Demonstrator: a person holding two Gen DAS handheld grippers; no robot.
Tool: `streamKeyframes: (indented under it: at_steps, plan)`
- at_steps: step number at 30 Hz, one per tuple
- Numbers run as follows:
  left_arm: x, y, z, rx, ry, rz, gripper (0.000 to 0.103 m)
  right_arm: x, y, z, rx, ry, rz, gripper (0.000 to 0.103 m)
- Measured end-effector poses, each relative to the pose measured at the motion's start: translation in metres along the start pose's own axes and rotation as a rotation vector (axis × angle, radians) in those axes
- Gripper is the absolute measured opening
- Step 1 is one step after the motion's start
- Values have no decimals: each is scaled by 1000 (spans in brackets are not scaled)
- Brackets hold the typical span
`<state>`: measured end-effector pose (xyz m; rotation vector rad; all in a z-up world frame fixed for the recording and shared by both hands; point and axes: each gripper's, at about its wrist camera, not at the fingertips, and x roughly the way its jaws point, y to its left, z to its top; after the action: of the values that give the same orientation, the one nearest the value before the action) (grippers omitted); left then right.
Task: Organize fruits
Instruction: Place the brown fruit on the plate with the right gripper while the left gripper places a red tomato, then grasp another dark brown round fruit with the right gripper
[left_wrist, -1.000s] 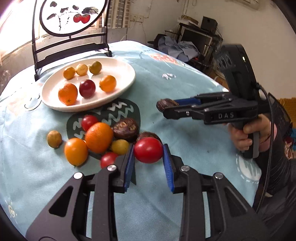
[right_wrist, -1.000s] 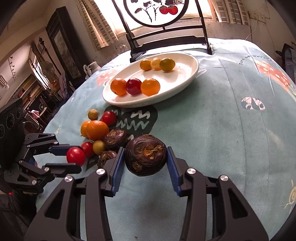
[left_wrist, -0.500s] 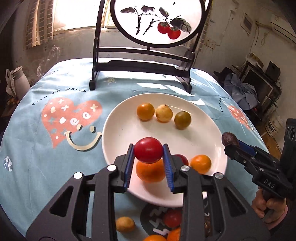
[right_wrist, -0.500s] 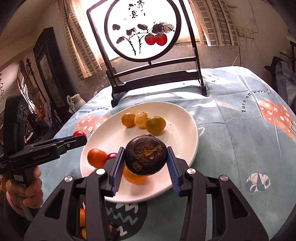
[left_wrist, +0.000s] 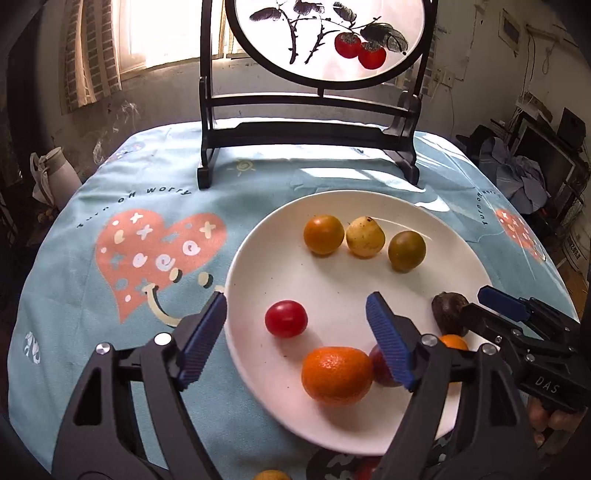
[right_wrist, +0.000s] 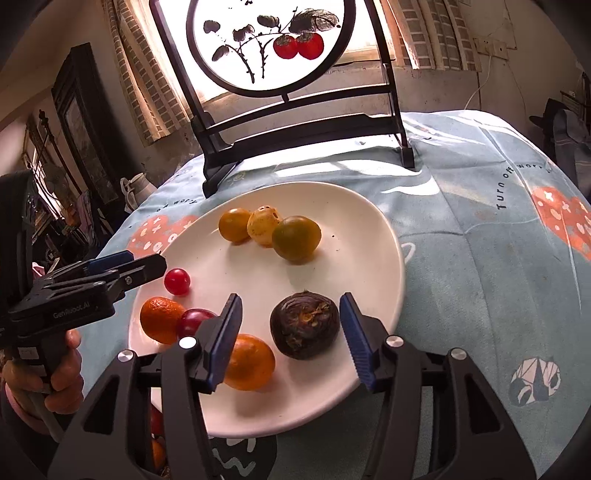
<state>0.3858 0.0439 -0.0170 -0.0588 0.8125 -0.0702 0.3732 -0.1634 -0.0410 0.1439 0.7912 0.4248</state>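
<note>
A white plate (left_wrist: 332, 291) (right_wrist: 369, 236) lies on the blue tablecloth. My left gripper (left_wrist: 295, 328) is open over its near left part, and a red tomato (left_wrist: 286, 318) (right_wrist: 177, 281) lies on the plate between the fingers. My right gripper (right_wrist: 291, 332) is open, and a dark brown fruit (right_wrist: 304, 325) (left_wrist: 448, 313) lies on the plate between its fingers. The plate also holds an orange (left_wrist: 336, 374), a dark red fruit (right_wrist: 194, 320), another orange (right_wrist: 249, 362) and three small fruits (left_wrist: 364, 236) at the back.
A black stand with a round painted screen (left_wrist: 314, 92) stands at the back of the table. More fruits (left_wrist: 273, 474) lie on the cloth in front of the plate, mostly hidden. A white jug (left_wrist: 55, 177) stands off the table to the left.
Both grippers carried their fruits from the table to over the plate, then opened. The tomato and the dark brown fruit now lie on the plate.
</note>
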Motion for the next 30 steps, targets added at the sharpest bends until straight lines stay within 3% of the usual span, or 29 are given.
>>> streamKeyframes:
  at_steps: [1, 6, 11, 14, 20, 30]
  plan:
    - [-9, -1, -2, 9, -2, -5, 91, -7, 3, -1, -7, -10, 4, 55]
    - [-57, 6, -31, 13, -37, 45, 98, -40, 18, -18, -48, -27, 53, 55]
    - [-83, 20, -80, -57, -63, 44, 100, -66, 39, -59, -125, -13, 85, 57]
    - [-84, 30, -102, -102, -40, 64, 100, -70, 53, -84, -182, 57, 118, 57]
    - [-91, 42, -111, -171, -81, 99, 100, -74, 77, -116, -322, 143, 142, 57]
    - [-87, 41, -110, -171, -58, 108, 100, -65, 77, -125, -342, 215, 121, 57]
